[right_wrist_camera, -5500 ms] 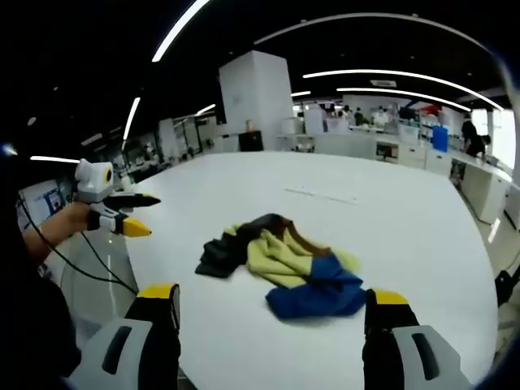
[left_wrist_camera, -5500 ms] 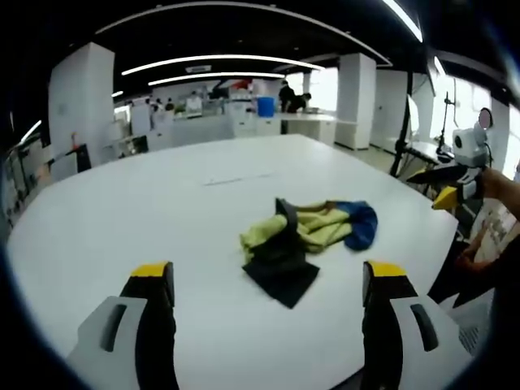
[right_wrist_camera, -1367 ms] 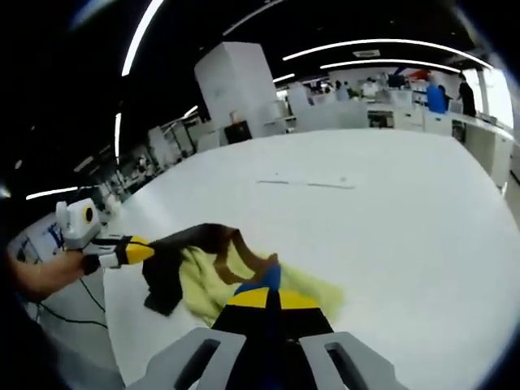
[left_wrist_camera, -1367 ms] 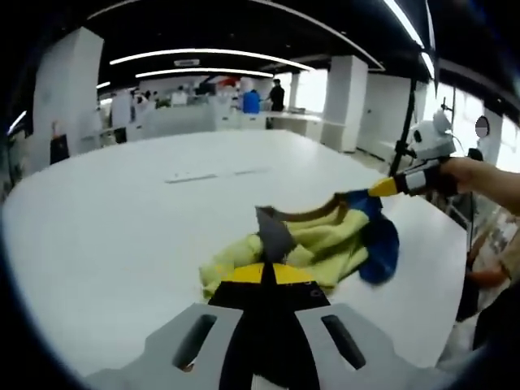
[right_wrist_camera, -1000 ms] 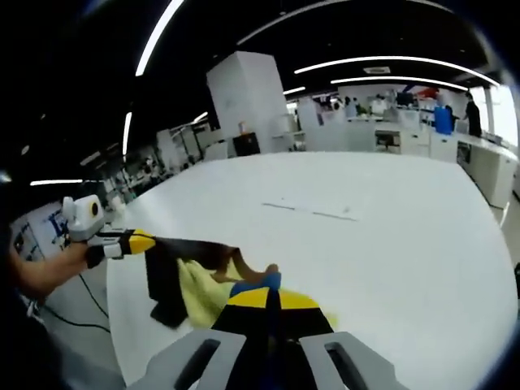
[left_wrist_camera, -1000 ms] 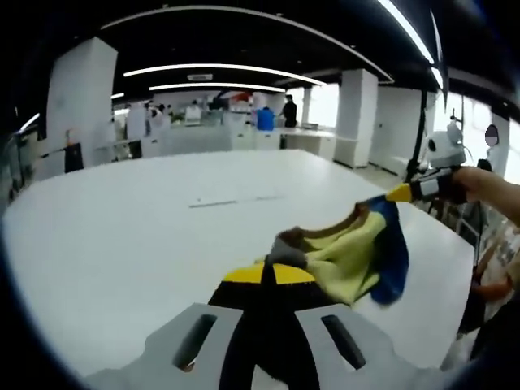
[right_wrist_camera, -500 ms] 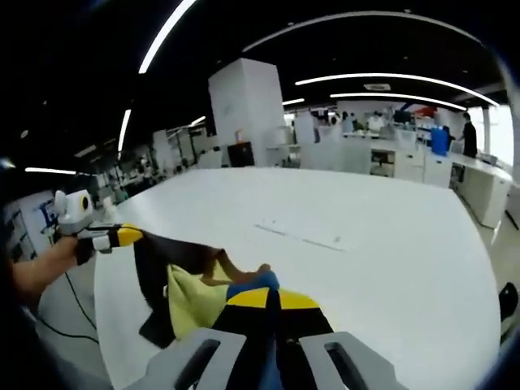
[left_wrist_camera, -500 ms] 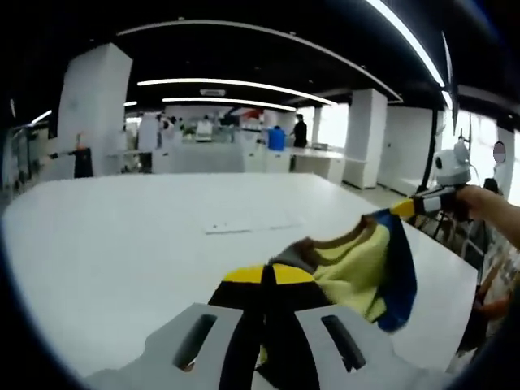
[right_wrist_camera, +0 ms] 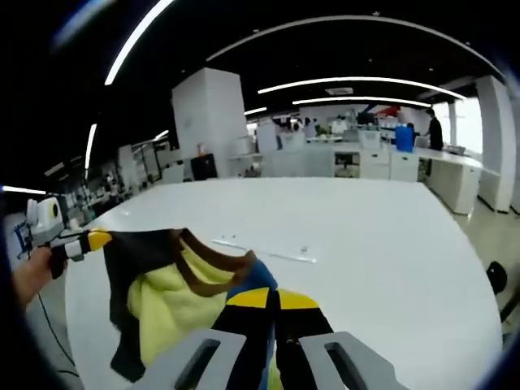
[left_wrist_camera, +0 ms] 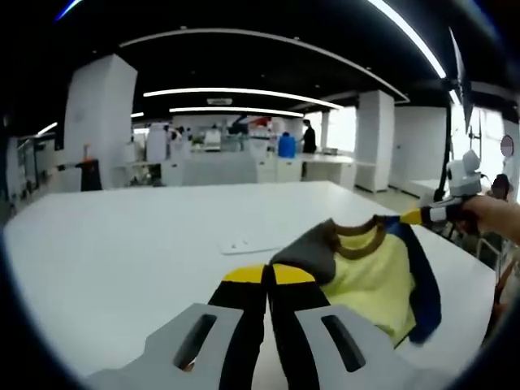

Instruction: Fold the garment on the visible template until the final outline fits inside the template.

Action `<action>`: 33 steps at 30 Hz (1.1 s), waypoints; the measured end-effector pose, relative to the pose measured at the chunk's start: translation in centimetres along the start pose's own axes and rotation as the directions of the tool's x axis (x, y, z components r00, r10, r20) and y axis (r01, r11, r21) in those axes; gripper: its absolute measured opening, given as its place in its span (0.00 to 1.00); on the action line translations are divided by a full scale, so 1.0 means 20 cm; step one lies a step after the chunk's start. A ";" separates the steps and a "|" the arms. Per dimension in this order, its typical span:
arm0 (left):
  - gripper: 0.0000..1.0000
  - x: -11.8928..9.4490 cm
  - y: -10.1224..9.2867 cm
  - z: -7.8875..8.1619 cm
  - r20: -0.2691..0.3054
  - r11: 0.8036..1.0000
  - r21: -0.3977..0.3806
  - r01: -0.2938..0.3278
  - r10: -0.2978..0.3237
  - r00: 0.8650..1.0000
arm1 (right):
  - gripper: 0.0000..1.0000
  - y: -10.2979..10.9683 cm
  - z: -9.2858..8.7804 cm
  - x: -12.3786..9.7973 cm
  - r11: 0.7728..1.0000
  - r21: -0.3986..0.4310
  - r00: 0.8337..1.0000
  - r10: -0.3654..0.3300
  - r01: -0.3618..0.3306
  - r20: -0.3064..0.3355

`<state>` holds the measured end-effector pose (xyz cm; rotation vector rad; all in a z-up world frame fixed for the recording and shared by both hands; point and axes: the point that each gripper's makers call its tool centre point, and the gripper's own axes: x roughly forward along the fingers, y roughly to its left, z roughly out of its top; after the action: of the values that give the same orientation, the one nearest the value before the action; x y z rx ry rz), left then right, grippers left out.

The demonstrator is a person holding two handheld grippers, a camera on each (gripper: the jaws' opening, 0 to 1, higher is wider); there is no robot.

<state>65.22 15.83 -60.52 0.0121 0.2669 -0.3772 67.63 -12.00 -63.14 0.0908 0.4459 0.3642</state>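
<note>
The garment (left_wrist_camera: 370, 272) is a small shirt with a yellow body, brown collar, one grey-black sleeve and one blue sleeve. It hangs in the air, stretched between both grippers above the white table (left_wrist_camera: 122, 244). My left gripper (left_wrist_camera: 268, 276) is shut on its grey shoulder. My right gripper (right_wrist_camera: 265, 299) is shut on its blue shoulder; the shirt (right_wrist_camera: 171, 301) sags to the left of it. In the left gripper view the right gripper (left_wrist_camera: 410, 218) comes in from the right; in the right gripper view the left gripper (right_wrist_camera: 96, 239) comes in from the left. Faint template marks (right_wrist_camera: 264, 250) lie on the table.
A person's hand (left_wrist_camera: 487, 219) holds the right gripper, and another hand (right_wrist_camera: 32, 272) holds the left one. White pillars (right_wrist_camera: 207, 122), benches and people stand far behind the table. The table's edge curves near at the right (left_wrist_camera: 475, 284).
Both grippers shut on the crumpled shirt, lifted it off the table and pulled apart; it now hangs spread open by its shoulders, higher than half a second ago.
</note>
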 end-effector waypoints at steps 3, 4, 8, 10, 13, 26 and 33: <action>0.00 0.06 0.03 -0.02 -0.012 1.000 0.008 -0.013 0.013 1.000 | 0.00 -0.05 0.01 0.07 0.999 0.029 0.999 -0.040 0.039 0.011; 0.00 0.09 0.04 -0.03 -0.017 1.000 0.005 -0.012 0.012 1.000 | 0.00 -0.04 0.01 0.09 0.999 0.021 0.999 -0.041 0.041 0.012; 0.00 0.18 0.09 -0.07 -0.043 0.994 0.103 -0.037 0.042 0.998 | 0.00 -0.06 -0.03 0.19 0.998 0.014 0.998 -0.061 0.061 -0.001; 0.00 0.22 0.10 -0.10 -0.059 0.996 0.079 -0.030 0.035 0.998 | 0.00 -0.11 -0.06 0.25 0.996 0.011 0.996 -0.092 0.092 -0.023; 0.00 0.29 0.12 -0.15 -0.073 0.998 0.060 -0.023 0.027 0.997 | 0.00 -0.16 -0.10 0.30 0.990 0.029 0.990 -0.138 0.140 -0.038; 0.00 0.49 0.20 -0.38 -0.179 0.999 0.019 -0.030 0.033 0.983 | 0.00 -0.28 -0.29 0.53 0.980 0.060 0.975 -0.182 0.191 -0.127; 0.00 0.53 0.24 -0.47 -0.226 0.997 0.060 -0.041 0.054 0.973 | 0.00 -0.29 -0.35 0.57 0.982 0.055 0.971 -0.172 0.183 -0.165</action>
<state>74.06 17.04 -72.54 0.1166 0.4823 -0.3354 75.99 -13.17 -74.94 0.0894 0.6208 0.1800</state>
